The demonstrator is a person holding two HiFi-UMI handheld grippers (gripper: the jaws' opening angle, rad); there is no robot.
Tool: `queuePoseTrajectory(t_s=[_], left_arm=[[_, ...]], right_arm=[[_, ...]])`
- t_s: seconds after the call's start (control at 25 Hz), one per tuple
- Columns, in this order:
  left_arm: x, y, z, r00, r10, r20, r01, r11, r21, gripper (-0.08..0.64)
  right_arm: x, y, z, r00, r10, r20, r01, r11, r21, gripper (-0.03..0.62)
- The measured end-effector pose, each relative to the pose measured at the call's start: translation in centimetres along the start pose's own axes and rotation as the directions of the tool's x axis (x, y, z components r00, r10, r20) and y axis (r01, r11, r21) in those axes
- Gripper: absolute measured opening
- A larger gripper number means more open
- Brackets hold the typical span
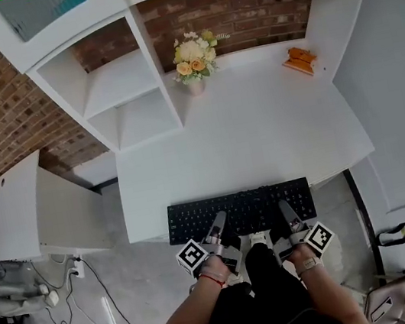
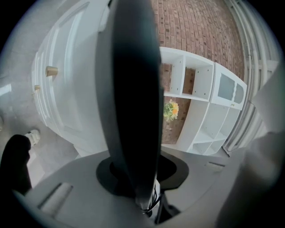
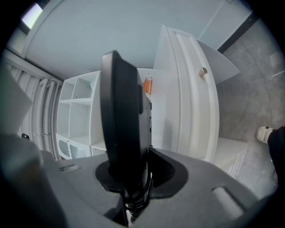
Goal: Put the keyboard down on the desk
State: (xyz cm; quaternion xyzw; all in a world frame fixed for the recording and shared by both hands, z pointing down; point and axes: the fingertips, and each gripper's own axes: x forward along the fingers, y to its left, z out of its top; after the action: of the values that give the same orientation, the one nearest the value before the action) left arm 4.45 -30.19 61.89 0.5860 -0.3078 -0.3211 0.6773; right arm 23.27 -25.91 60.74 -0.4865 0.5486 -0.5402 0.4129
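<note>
A black keyboard [image 1: 240, 211] lies level across the front edge of the white desk [image 1: 258, 124], its far part over the desktop and its near edge toward me. My left gripper [image 1: 216, 229] grips the near edge left of the middle, and my right gripper [image 1: 288, 217] grips it right of the middle. In the left gripper view the keyboard [image 2: 133, 111] stands edge-on between the jaws of that gripper [image 2: 142, 178]. The right gripper view shows the same: the keyboard [image 3: 122, 129] is clamped in the right gripper [image 3: 133, 178]. Whether the keyboard rests on the desk I cannot tell.
A vase of flowers [image 1: 193, 58] stands at the back of the desk and an orange object [image 1: 299, 59] at the back right. White shelves [image 1: 119, 86] rise at the back left. A low white cabinet [image 1: 16, 206] stands left, a white surface [image 1: 398, 84] right. Cables [image 1: 71, 297] lie on the floor.
</note>
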Motion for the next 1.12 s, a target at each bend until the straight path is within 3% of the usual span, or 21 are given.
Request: queuePoseTrajectory(t_s=[0.64, 1.12], left_arm=[[8.7, 0.1, 1.8, 0.994, 0.110, -0.020, -0.111, 0.993, -0.044, 0.069], [12.9, 0.0, 4.2, 0.988, 0.157, 0.000, -0.157, 0.986, -0.062, 0.081]], right_arm=[[7.3, -1.4, 5.0, 0.998, -0.066, 0.003, 0.066, 0.994, 0.085, 0.077], [12.1, -1.9, 6.5, 0.990, -0.137, -0.027, 0.139, 0.982, 0.127, 0.077]])
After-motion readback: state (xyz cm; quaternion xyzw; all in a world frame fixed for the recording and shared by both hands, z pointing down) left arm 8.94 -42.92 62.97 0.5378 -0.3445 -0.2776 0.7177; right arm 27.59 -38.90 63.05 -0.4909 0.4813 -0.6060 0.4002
